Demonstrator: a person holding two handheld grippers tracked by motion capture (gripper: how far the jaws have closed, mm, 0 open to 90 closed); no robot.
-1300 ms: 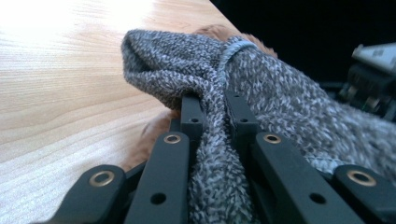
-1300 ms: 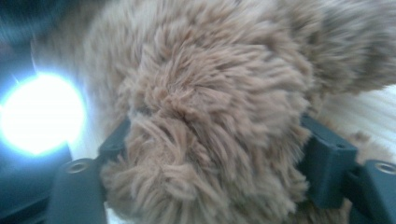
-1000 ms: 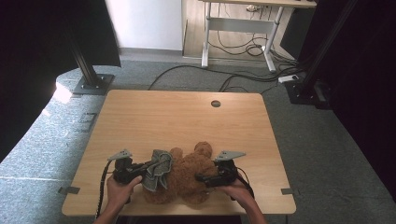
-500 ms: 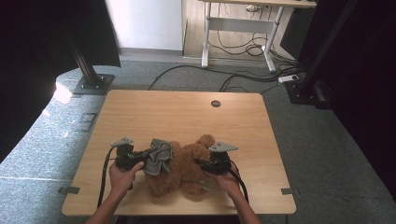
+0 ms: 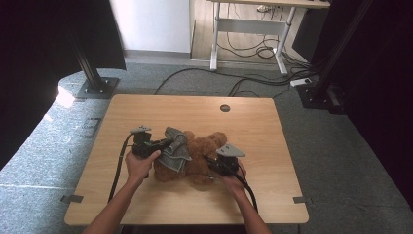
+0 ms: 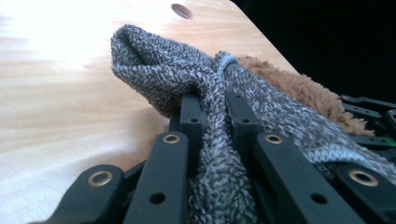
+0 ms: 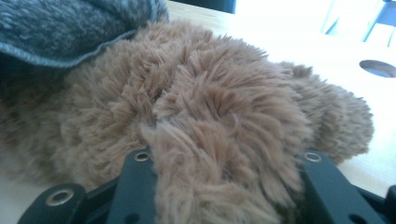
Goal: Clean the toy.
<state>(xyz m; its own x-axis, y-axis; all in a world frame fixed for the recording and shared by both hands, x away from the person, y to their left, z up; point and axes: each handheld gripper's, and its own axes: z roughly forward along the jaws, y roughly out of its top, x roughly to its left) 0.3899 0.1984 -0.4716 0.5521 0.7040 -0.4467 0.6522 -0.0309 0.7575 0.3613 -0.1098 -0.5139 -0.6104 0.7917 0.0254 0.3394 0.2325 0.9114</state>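
A brown teddy bear (image 5: 200,155) lies on the wooden table (image 5: 146,112), with a grey towel (image 5: 176,150) draped over its left side. From the left, my left gripper (image 5: 170,142) is shut on a bunched fold of the towel; its jaws pinch the grey towel (image 6: 154,65) in the left gripper view (image 6: 212,100), brown fur (image 6: 299,88) behind. My right gripper (image 5: 210,163) comes in from the right and holds the bear low on its right side. In the right gripper view its jaws (image 7: 229,158) clamp a thick lump of the bear's fur (image 7: 224,107), the towel's edge (image 7: 70,32) above.
A round cable hole (image 5: 225,108) sits near the table's far edge. Bare wood spreads to the left, right and far side of the bear. Cables trail from both grippers toward the front edge. Beyond the table stand a desk frame (image 5: 246,29) and floor cables.
Both grippers, the bear and the towel have moved away from the front edge toward the table's middle. The towel now stands bunched up higher in the left jaws.
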